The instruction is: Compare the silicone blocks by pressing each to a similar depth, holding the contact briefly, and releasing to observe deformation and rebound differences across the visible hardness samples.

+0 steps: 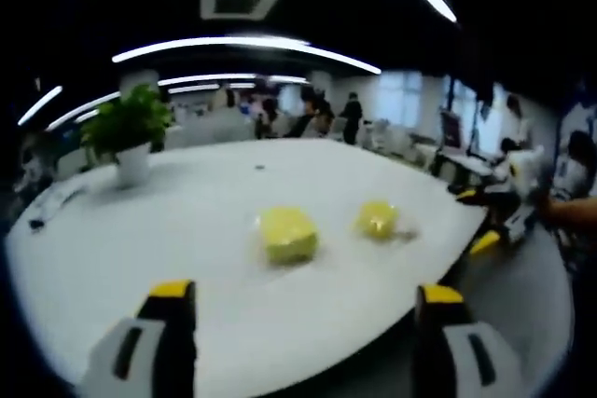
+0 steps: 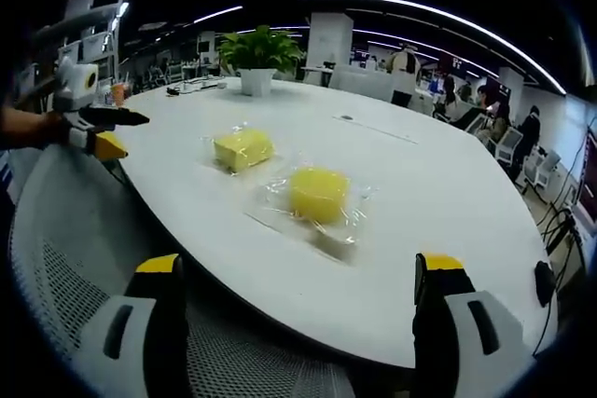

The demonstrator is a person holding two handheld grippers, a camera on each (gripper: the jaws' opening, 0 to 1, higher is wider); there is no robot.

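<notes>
Left gripper (image 1: 303, 309): jaws stand wide apart and hold nothing, positioned above the near edge of the white table (image 1: 140, 230). Directly ahead of the jaws, between their lines, lies the square yellow silicone block (image 1: 287, 234) in clear wrap; the round yellow silicone block (image 1: 377, 219) lies just beyond it toward the right jaw's side, close to the table edge that curves away on the right. The two blocks are near each other but apart. Bare tabletop surrounds both blocks, with the widest free area ahead and to the left, up to the potted plant (image 1: 131, 142) in its white pot at the far left. Right gripper (image 2: 298, 309): jaws likewise spread wide with nothing between them, held off the table over a white mesh chair (image 2: 65, 249). The table's rounded edge passes just ahead of the jaws. The round yellow silicone block (image 2: 319, 195) rests on its clear plastic wrap straight ahead, not far in from that edge; the square yellow silicone block (image 2: 243, 148) lies beyond it and to the left. Open tabletop extends to the right and far side. The other gripper appears at far left, off the table edge.
</notes>
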